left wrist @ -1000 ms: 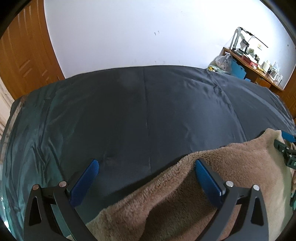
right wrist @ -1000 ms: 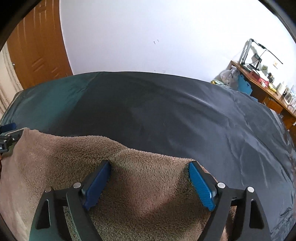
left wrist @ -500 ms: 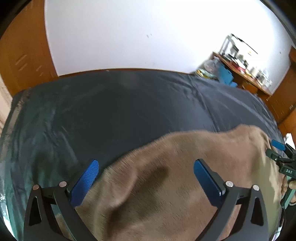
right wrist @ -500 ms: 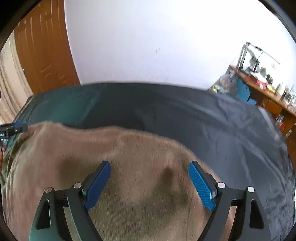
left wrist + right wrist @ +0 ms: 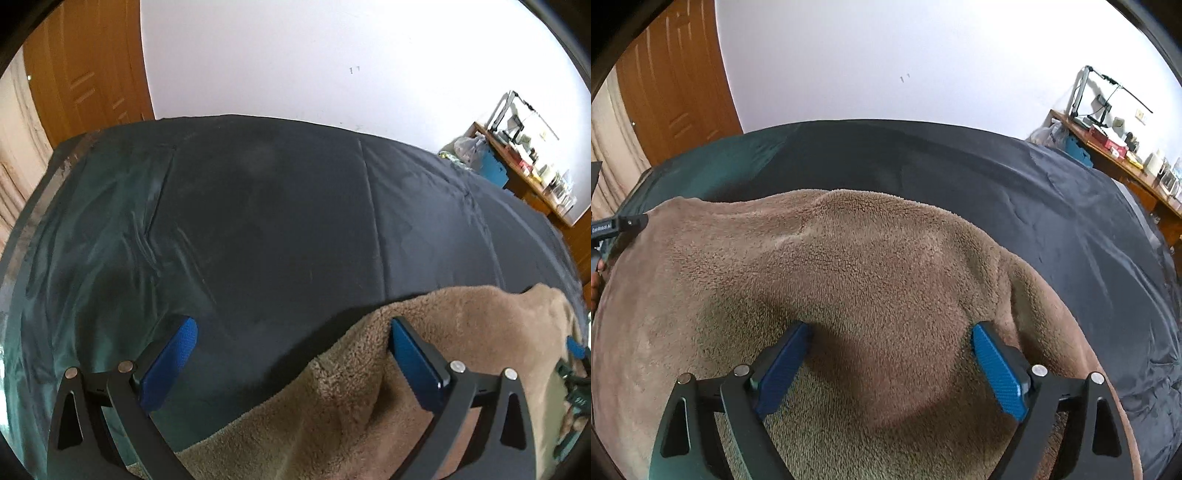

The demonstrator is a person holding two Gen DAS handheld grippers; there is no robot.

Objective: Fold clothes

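A brown fleece garment (image 5: 871,266) lies spread on a dark bed sheet (image 5: 1052,206). My right gripper (image 5: 890,354) hovers over its middle with its jaws opening. A soft hump of fleece rises between the blue pads (image 5: 995,369), which do not pinch it. My left gripper (image 5: 291,343) stands wide open at the garment's left edge (image 5: 369,373). One pad rests against the fleece and the other hangs over bare sheet (image 5: 258,221). The left gripper (image 5: 620,225) also shows at the far left of the right wrist view. The right gripper (image 5: 576,373) peeks in at the left wrist view's right edge.
The sheet covers a wide bed up to a white wall (image 5: 314,66). A wooden door (image 5: 676,81) and a curtain (image 5: 613,155) stand on the left. A cluttered wooden desk (image 5: 1115,155) with a blue box and a plastic bag lies at the right.
The fleece now reaches farther up the bed in the right wrist view. The left gripper slid sideways to the garment's edge and rolled a little. The right jaws stand slightly wider.
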